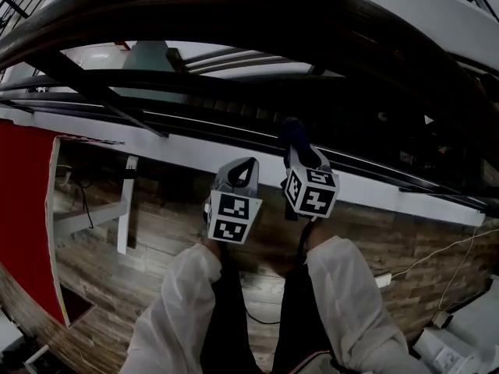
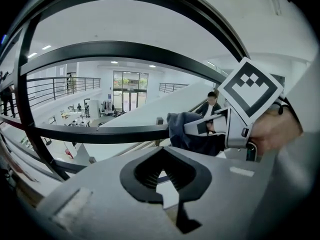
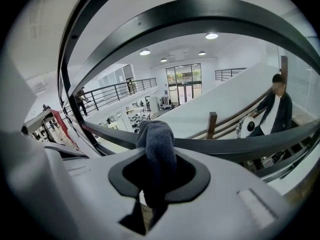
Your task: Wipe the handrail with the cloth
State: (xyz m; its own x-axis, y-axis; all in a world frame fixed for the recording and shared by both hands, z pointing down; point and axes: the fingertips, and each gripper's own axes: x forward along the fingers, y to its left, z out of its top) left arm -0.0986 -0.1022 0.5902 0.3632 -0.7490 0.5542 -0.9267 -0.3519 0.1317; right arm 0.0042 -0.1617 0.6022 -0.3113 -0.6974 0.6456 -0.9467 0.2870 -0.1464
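Note:
A dark blue cloth (image 3: 156,139) sticks out of my right gripper (image 3: 155,154), which is shut on it. The cloth's tip rests against a dark metal handrail bar (image 3: 230,146) that runs across just behind it. In the left gripper view the same cloth (image 2: 180,129) presses on the bar (image 2: 100,133) from the right. My left gripper (image 2: 162,151) is shut with nothing in it, just below that bar. In the head view the left gripper (image 1: 246,166) sits beside the right gripper (image 1: 296,148), both pointing at the railing (image 1: 156,80), with the cloth (image 1: 292,129) at the right one's tip.
Curved dark rails (image 1: 234,14) arch above and around both grippers. A person (image 3: 277,109) stands on the staircase beyond the railing. Below are a wooden floor (image 1: 156,240), a red panel (image 1: 23,209), a white frame (image 1: 125,201) and loose cables (image 1: 437,263).

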